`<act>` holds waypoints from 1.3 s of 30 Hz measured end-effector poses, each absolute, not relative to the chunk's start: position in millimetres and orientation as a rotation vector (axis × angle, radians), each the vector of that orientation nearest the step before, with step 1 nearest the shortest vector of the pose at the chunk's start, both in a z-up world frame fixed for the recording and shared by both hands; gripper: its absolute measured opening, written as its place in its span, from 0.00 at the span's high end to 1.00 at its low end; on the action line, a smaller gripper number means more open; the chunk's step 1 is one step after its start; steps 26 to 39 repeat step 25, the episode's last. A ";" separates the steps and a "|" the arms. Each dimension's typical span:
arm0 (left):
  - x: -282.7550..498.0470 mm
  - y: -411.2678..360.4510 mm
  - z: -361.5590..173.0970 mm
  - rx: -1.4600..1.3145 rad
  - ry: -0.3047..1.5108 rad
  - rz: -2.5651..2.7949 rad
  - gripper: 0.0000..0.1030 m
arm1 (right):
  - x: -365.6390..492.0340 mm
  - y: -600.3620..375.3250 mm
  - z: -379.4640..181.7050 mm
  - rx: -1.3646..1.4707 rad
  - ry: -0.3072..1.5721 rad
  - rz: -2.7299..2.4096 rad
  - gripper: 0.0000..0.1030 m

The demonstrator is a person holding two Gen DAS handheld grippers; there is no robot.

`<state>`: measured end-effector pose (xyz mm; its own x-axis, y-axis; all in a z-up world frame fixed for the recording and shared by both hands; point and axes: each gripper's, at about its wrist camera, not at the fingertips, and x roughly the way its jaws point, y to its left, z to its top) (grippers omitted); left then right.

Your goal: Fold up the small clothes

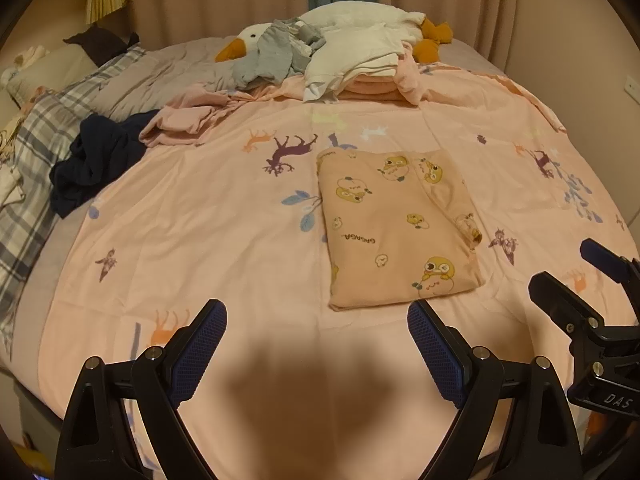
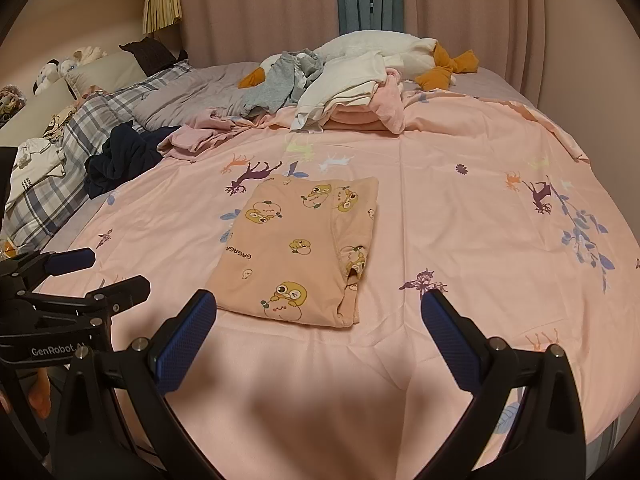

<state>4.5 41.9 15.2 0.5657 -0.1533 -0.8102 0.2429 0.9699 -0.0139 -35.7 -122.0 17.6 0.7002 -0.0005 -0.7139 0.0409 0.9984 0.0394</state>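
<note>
A peach garment printed with yellow cartoon ducks (image 1: 400, 232) (image 2: 296, 256) lies folded into a neat rectangle on the pink bed sheet (image 1: 224, 216) (image 2: 460, 224). My left gripper (image 1: 316, 314) hovers just short of the garment's near edge, open, with nothing between its blue pads. My right gripper (image 2: 320, 300) is likewise open and empty over the near edge of the same garment. Each gripper shows in the other's view: the right gripper (image 1: 568, 266) at the right edge, the left gripper (image 2: 114, 270) at the left edge.
Unfolded clothes are heaped at the far side: white and pink pieces (image 1: 360, 64) (image 2: 352, 96), grey ones (image 1: 276, 56), a pink one (image 1: 188, 120) and a navy one (image 1: 96, 160) (image 2: 120, 160). A goose plush (image 1: 240, 46) and a plaid quilt (image 1: 36, 152) lie behind and left.
</note>
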 end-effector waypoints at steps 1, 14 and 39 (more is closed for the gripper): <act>4.0 42.1 15.2 0.103 0.941 -0.234 0.11 | -35.5 -122.0 17.5 0.053 0.795 -0.023 0.00; 4.4 42.1 12.7 0.104 0.950 -0.223 0.11 | -35.7 -120.6 15.9 0.054 0.798 -0.023 0.00; 3.3 42.6 10.9 0.103 0.952 -0.217 0.11 | -35.0 -117.4 13.7 0.050 0.800 -0.019 0.00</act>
